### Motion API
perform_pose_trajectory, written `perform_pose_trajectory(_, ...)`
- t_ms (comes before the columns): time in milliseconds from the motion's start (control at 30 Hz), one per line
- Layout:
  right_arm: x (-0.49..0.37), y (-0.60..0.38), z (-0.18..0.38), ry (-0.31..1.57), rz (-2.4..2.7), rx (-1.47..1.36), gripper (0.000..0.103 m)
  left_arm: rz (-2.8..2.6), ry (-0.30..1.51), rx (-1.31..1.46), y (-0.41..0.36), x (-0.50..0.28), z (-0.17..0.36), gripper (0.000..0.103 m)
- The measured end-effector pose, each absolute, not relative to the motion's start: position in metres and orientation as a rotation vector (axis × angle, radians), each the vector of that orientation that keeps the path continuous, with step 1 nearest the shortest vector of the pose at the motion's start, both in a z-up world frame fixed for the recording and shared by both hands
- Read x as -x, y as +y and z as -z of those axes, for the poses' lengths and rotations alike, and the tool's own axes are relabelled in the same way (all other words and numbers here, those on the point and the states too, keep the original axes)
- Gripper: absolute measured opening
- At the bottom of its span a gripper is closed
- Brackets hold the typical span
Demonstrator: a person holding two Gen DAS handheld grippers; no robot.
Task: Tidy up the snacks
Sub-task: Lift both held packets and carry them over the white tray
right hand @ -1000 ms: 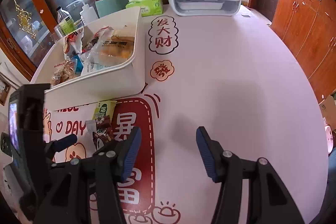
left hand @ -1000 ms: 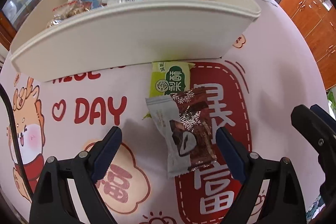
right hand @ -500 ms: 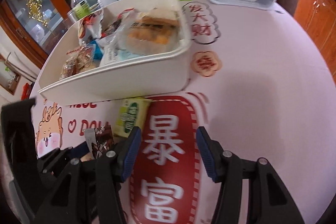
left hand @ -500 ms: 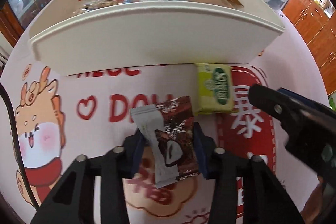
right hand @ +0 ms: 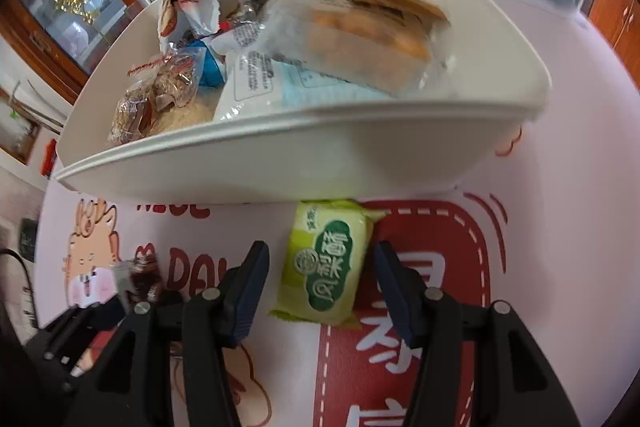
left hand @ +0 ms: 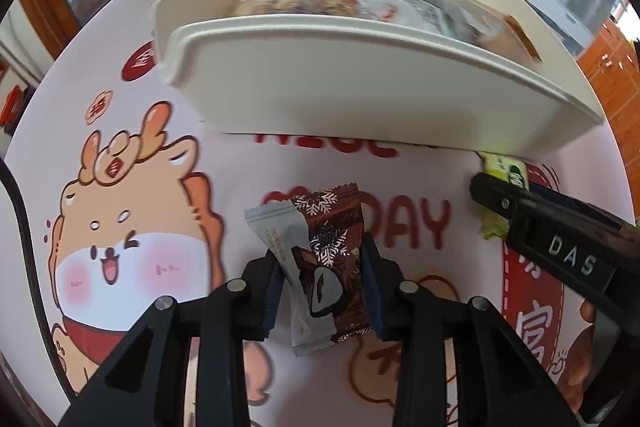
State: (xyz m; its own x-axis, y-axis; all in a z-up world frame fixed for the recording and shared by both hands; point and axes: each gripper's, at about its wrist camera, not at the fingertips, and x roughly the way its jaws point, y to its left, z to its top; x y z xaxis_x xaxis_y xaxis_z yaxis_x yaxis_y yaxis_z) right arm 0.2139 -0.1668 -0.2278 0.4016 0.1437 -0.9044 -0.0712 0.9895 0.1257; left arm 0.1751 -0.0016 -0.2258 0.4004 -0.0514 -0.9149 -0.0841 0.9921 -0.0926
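Green snack packet [left hand: 505, 187] right of left gripper [left hand: 322, 297]: mostly hidden behind right gripper [left hand: 560, 247] and bin [left hand: 360, 87].

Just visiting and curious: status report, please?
Left tool shut on brown snack. Right tool open around green snack. White bin close ahead.

A second ago the left gripper [left hand: 322, 291] sat wide open around the brown snack packet [left hand: 324, 263] lying flat on the worktop; now its jaws are clamped on the packet's sides and the packet stands up between them, further left over the cartoon print. The right gripper [right hand: 318, 287], which hung over bare cloth well away from the bin, has swung in so its open jaws straddle the green snack packet [right hand: 326, 263].
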Motion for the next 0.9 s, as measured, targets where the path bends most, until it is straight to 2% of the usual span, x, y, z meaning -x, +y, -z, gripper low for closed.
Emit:
perform_pose_trajectory(33, -0.213, -0.163, 0.228, 1.146, -0.128, -0.050, 0.055, -0.027, 1.160, 0.139, 0.003, -0.175, 0.225, 0.034)
perform_pose_trajectory(100, -0.211, -0.158, 0.228, 1.134, -0.109, -0.016, 0.047, -0.033, 1.162, 0.150, 0.011, -0.177, 0.226, 0.034)
perform_pose_trajectory(133, -0.210, -0.156, 0.228, 1.132, -0.105, -0.006, 0.038, -0.037, 1.162, 0.153, 0.015, -0.176, 0.225, 0.034)
perform_pose_trajectory(333, -0.200, -0.153, 0.227, 1.164, -0.138, -0.046, 0.037, -0.038, 1.155, 0.156, 0.037, -0.165, 0.216, 0.033)
perform_pose_trajectory(533, -0.175, -0.149, 0.208, 1.152, -0.182, -0.058, 0.037, -0.043, 1.140, 0.147, 0.044, -0.148, 0.181, 0.033)
perform_pose_trajectory(700, -0.162, -0.147, 0.165, 1.079, -0.229, -0.049, 0.037, -0.036, 1.085, 0.142, 0.045, -0.157, 0.140, 0.033)
perform_pose_trajectory(900, -0.162, -0.148, 0.087, 0.921, -0.265, -0.020, 0.037, -0.017, 0.962, 0.119, 0.042, -0.177, 0.075, 0.033)
